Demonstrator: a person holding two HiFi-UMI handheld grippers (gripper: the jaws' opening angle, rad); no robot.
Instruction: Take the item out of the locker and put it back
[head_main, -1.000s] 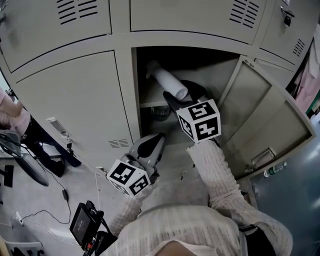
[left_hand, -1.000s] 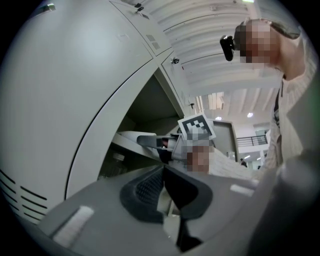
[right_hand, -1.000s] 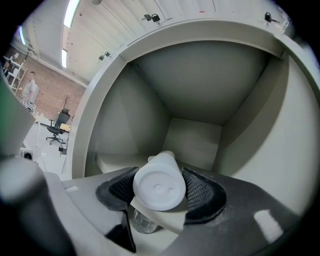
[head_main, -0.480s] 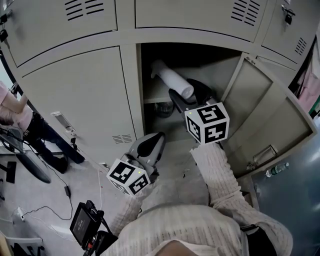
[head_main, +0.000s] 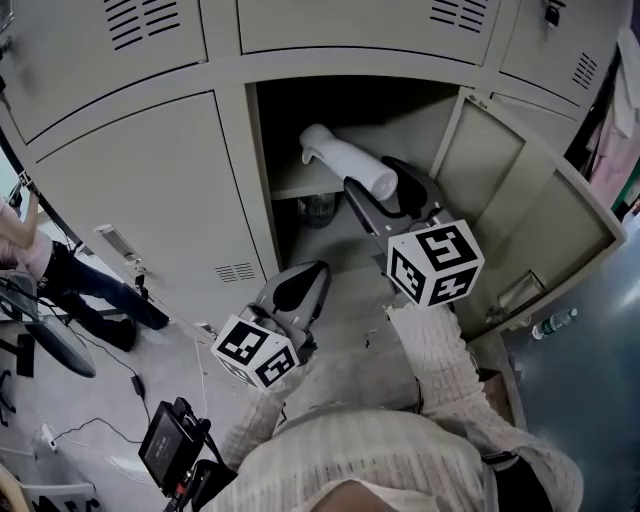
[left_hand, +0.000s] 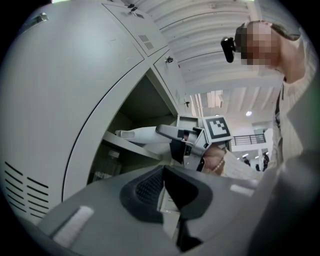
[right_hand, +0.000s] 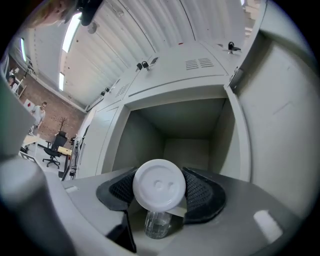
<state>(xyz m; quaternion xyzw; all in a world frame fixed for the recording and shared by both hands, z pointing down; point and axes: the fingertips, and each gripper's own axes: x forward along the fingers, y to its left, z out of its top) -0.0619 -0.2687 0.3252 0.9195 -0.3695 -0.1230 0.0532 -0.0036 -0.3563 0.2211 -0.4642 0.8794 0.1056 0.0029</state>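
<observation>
Showing the open locker with its door swung wide to the right, the white bottle lies roughly level over the front edge of the shelf — neck end inside, free room above, a clear jar below. The right gripper reaches in near level, jaws clamped on the bottle's base. The left gripper hangs low outside the locker front — jaws together, holding nothing.

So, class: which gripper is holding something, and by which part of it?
The right gripper clamps the white bottle by its sides, at the round flat end nearest the gripper. The left gripper holds nothing.
</observation>
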